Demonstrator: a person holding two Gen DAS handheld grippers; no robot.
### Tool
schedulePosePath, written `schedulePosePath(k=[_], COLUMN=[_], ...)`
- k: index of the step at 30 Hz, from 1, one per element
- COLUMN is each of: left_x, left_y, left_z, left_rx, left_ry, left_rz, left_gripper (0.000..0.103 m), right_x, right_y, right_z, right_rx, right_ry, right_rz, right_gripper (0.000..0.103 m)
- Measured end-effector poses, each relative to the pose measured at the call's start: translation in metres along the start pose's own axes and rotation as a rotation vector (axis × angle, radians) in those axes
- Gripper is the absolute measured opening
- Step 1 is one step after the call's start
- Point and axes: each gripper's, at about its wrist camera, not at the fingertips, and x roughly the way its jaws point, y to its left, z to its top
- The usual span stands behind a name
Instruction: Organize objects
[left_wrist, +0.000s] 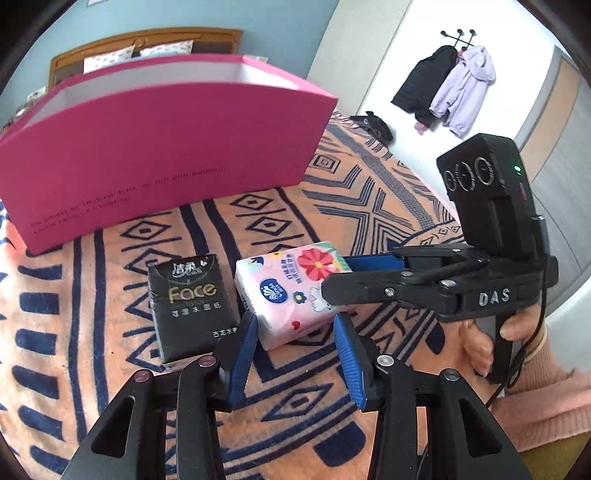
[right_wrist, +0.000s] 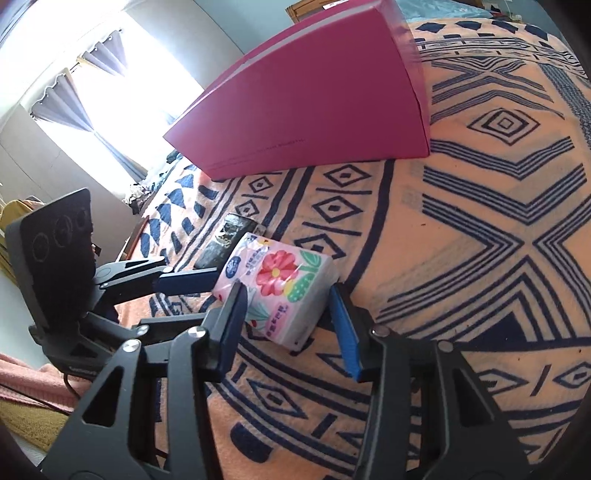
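A pink flowered tissue pack (left_wrist: 291, 291) (right_wrist: 280, 291) lies on the patterned blanket, with both grippers on it. My left gripper (left_wrist: 295, 321) comes from the near side, and its blue pads (left_wrist: 240, 362) rest against the two sides of the pack's near end. My right gripper (right_wrist: 286, 291) (left_wrist: 345, 275) reaches in from the right, its pads (right_wrist: 345, 325) against the pack's other end. My left gripper (right_wrist: 207, 291) shows at the left of the right wrist view. A black "Face" tissue pack (left_wrist: 192, 302) (right_wrist: 225, 240) lies just left of the pink one. An open pink box (left_wrist: 159, 147) (right_wrist: 314, 99) stands behind both.
The orange and navy blanket (left_wrist: 332, 206) (right_wrist: 480, 240) covers a bed. A hand in a pink sleeve (left_wrist: 480, 343) holds the right gripper. Coats hang on a rack (left_wrist: 450, 85) at the far wall. A curtained window (right_wrist: 110, 85) lies past the bed's left edge.
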Motion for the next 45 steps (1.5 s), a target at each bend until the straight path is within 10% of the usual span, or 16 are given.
schedulePosePath(k=[45], left_x=[-0.043], left_y=[-0.013], left_z=[0.066], left_rx=[0.074], left_ry=[-0.203], left_rz=[0.009], left_gripper=[0.042], right_x=[-0.056], right_y=[0.049], right_z=[0.051], right_rx=[-0.156], right_ry=[-0.206], right_rz=[-0.069], right_gripper=[0.049])
